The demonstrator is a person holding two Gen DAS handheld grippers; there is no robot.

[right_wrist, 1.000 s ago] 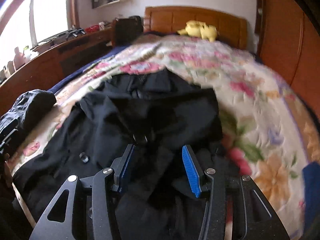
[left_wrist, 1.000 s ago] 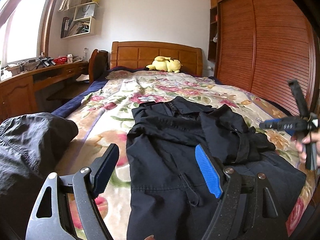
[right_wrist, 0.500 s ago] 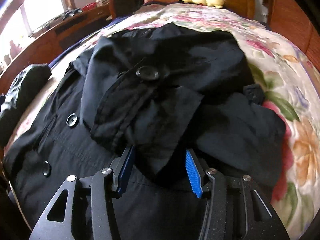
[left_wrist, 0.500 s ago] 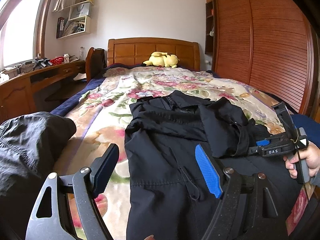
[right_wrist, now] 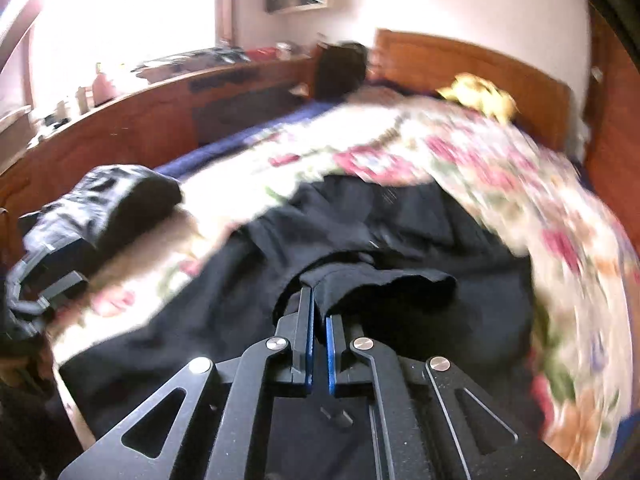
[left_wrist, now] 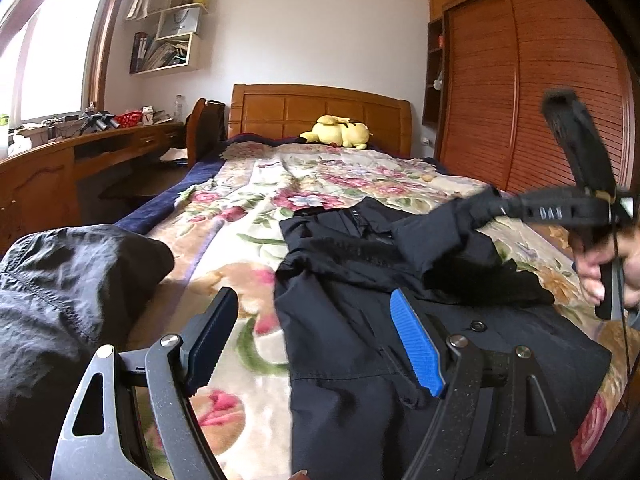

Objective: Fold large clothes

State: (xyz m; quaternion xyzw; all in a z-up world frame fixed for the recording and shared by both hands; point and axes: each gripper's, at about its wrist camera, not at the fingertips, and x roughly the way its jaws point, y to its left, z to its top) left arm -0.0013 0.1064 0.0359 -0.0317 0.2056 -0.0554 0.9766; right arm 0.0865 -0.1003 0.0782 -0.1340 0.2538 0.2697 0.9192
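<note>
The only legible lettering is "DAS", which stands on the body of the right gripper as seen from the left wrist. Papers and boxes on the wall shelf are too small to read.

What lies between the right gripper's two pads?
A fold of the black coat, pinched in the right gripper; the right wrist view shows it.
</note>
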